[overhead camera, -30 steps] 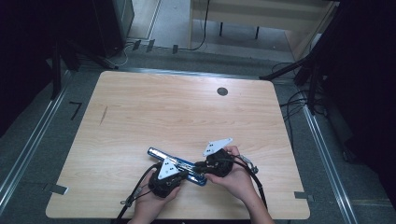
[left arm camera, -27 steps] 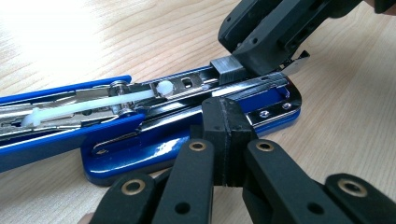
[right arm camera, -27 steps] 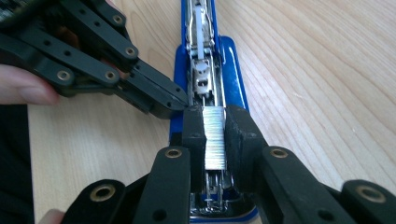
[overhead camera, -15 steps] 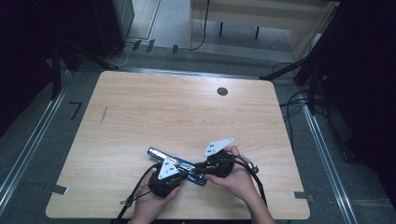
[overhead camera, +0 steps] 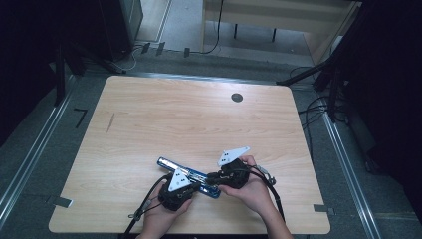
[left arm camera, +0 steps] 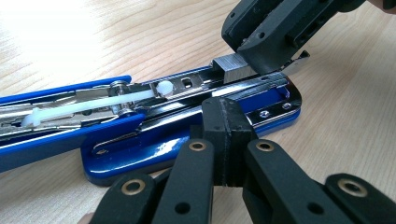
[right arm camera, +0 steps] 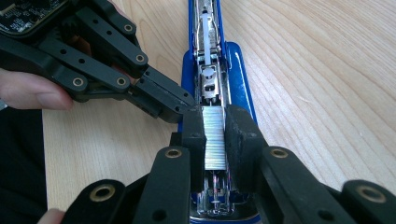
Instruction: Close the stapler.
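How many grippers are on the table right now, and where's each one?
2. The left gripper sits at the table's near edge, pressed against the open blue stapler. The right gripper is just beside it to the right, shut on a strip of staples over the stapler's channel.

Your stapler point(overhead camera: 188, 176) lies opened out on the near part of the desk point(overhead camera: 164, 119), running from far-left to near-right. Your left gripper point(overhead camera: 191, 188) sits at its near side, jaws closed together against the base. Your right gripper point(overhead camera: 211, 176) comes in from the right end, its jaws either side of a strip of staples point(right arm camera: 214, 136) that sits over the stapler's open channel. The two grippers nearly touch. A round grommet point(overhead camera: 237, 97) lies in the desk's far right part, well apart from everything.
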